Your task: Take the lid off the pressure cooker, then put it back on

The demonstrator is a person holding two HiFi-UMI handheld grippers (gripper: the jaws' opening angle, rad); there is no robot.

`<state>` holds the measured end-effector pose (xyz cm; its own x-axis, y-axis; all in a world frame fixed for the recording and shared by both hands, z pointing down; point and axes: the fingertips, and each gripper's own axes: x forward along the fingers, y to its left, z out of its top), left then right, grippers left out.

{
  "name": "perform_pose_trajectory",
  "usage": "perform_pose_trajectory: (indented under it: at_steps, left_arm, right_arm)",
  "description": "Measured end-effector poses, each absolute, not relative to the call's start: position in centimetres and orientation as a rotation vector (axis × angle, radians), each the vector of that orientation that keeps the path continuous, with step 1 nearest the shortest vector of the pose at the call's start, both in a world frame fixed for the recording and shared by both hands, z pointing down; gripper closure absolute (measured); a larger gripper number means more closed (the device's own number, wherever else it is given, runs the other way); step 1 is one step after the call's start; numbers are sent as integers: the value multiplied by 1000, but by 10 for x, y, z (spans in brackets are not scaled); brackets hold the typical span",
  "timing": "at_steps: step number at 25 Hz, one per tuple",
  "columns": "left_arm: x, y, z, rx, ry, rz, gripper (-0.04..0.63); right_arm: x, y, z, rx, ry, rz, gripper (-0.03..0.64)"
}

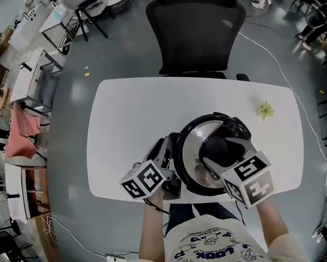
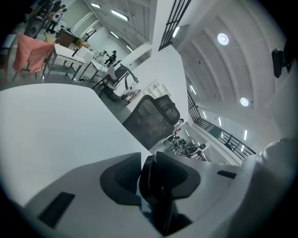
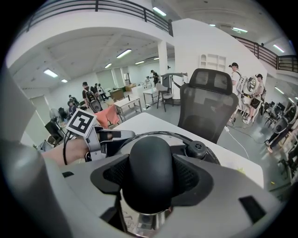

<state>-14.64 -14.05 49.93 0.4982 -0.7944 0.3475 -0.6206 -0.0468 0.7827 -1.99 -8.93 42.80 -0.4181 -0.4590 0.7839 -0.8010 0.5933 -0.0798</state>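
The pressure cooker (image 1: 191, 176) stands near the front edge of the white table (image 1: 128, 119). Its steel lid (image 1: 201, 134) is on the pot, with a black knob (image 3: 150, 172) at its middle and a small black valve (image 3: 198, 148) behind the knob. My right gripper (image 3: 150, 179) comes down from above, its pads pressed on both sides of the knob. At the pot's left side, my left gripper (image 2: 151, 179) points nearly level and is shut on the cooker's black side handle (image 2: 156, 186). In the head view the left gripper (image 1: 170, 150) meets the pot's left rim.
A black office chair (image 1: 196, 26) stands behind the table's far edge. A small green object (image 1: 265, 109) lies on the table to the right of the cooker. The person's body is close to the table's front edge.
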Motion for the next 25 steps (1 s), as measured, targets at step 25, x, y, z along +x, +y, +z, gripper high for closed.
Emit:
perform_pose_trajectory:
  at_steps: [25]
  left_arm:
    - [-136, -141, 503, 1723, -1150, -222, 443]
  right_arm:
    - [-14, -86, 434, 938, -2124, 528, 321]
